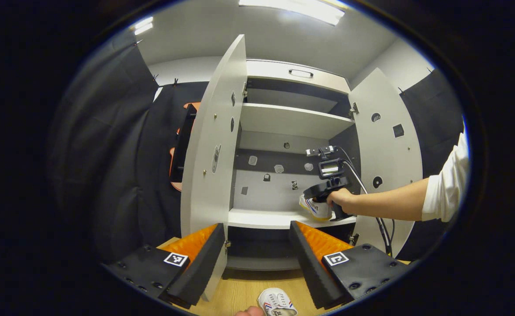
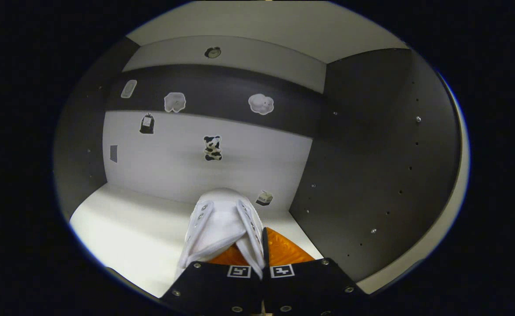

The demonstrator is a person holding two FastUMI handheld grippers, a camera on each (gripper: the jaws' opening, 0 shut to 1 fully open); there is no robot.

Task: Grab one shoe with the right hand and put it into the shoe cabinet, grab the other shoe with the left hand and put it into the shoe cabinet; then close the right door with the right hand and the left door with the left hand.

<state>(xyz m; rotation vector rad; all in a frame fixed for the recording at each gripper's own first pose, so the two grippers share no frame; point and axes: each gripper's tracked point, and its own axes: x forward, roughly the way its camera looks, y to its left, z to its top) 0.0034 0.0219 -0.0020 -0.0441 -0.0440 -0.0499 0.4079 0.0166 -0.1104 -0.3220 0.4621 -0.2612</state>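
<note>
The right gripper [image 2: 259, 259] is clenched on a white canvas shoe [image 2: 222, 219], its two orange ribbed fingers [image 2: 284, 250] pinching the side wall of the shoe's opening. In the right gripper view the shoe's long axis runs straight away from the camera, rounded toe pointing at the back panel [image 2: 196, 162] of the shoe cabinet [image 2: 371, 175], metal eyelets lining both flaps. It sits low over the smooth white shelf [image 2: 121, 228], near the dark right wall; whether the sole touches the shelf cannot be told. In the left gripper view a hand [image 1: 341, 199] holds the right gripper [image 1: 327, 193] inside the cabinet, with the shoe [image 1: 316, 208] at the shelf's [image 1: 257, 219] right end. The left door [image 1: 211, 145] and right door [image 1: 384, 149], flat pale panels, both stand open. The left gripper [image 1: 257, 250] is released, its foam-edged fingers spread wide apart, with nothing between them. Below it, the other shoe [image 1: 277, 303] lies on the wooden floor [image 1: 240, 289], white with laces.
</note>
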